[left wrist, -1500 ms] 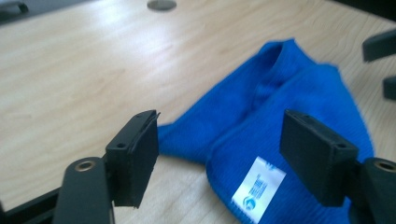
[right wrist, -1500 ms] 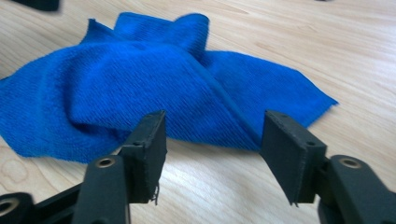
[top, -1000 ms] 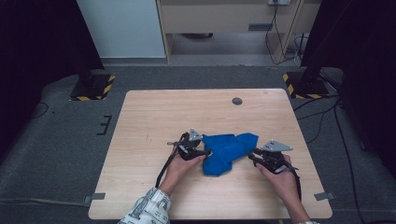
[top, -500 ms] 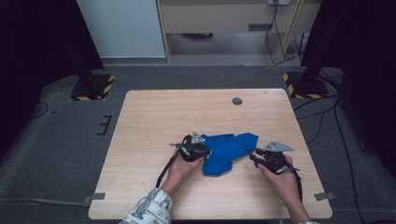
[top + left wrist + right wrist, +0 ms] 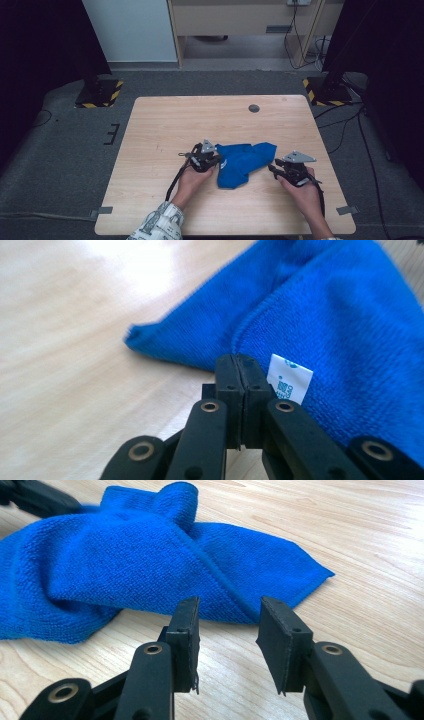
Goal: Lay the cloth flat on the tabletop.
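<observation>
A crumpled blue cloth (image 5: 245,162) lies on the wooden table (image 5: 165,130) between both hands. My left gripper (image 5: 216,161) is at its left edge. In the left gripper view its jaws (image 5: 238,360) have just been closing and now meet on the cloth's hem (image 5: 325,315), beside a white label (image 5: 289,378). My right gripper (image 5: 273,166) rests low at the cloth's right side. In the right gripper view it (image 5: 227,610) stands open, a little short of the cloth (image 5: 125,555), with nothing between its fingers.
A small dark round disc (image 5: 254,108) sits near the table's far edge. Bare wood stretches left of and behind the cloth. Black stands with yellow-black striped bases (image 5: 100,95) stand on the floor beyond both far corners.
The left hand has shifted slightly at the cloth's left edge. The right hand and the cloth have kept their places.
</observation>
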`<action>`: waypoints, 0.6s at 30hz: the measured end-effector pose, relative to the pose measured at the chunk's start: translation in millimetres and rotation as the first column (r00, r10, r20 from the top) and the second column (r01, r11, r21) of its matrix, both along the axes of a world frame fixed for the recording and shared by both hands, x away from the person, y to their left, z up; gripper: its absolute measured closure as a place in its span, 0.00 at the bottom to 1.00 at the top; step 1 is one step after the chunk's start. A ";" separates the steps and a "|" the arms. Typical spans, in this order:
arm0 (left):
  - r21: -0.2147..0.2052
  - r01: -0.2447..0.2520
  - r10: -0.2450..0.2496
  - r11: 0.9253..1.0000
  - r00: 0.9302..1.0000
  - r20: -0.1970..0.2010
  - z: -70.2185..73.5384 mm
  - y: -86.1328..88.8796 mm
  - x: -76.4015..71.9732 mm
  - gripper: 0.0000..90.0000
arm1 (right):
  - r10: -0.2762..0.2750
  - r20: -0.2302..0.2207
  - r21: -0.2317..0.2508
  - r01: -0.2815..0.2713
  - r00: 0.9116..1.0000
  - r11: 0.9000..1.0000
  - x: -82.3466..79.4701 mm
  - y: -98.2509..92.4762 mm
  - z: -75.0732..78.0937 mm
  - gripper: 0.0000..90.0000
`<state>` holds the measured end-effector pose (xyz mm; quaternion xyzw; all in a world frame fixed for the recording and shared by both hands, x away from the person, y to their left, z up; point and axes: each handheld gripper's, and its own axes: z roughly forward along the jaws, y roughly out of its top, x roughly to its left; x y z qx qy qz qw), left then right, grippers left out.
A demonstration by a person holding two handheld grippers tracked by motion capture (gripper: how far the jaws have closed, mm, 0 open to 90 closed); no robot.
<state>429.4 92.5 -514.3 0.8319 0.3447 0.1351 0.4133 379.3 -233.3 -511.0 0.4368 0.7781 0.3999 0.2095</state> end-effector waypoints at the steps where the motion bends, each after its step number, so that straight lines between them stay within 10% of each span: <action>1: -0.012 -0.006 0.006 1.000 1.000 0.005 3.8 2.5 -0.5 0.99 | -0.003 0.000 0.001 0.003 1.000 1.000 -0.1 -0.6 0.0 0.69; 10: -0.031 -0.049 0.051 0.998 0.997 0.064 28.5 23.3 -3.0 0.99 | -0.042 0.034 -0.007 0.043 0.999 0.999 -0.5 -6.4 4.4 0.79; 18: 0.004 -0.135 0.135 0.991 0.991 0.016 14.0 51.0 11.1 0.99 | -0.085 0.069 0.001 0.085 0.994 0.996 -1.6 -11.7 8.9 0.87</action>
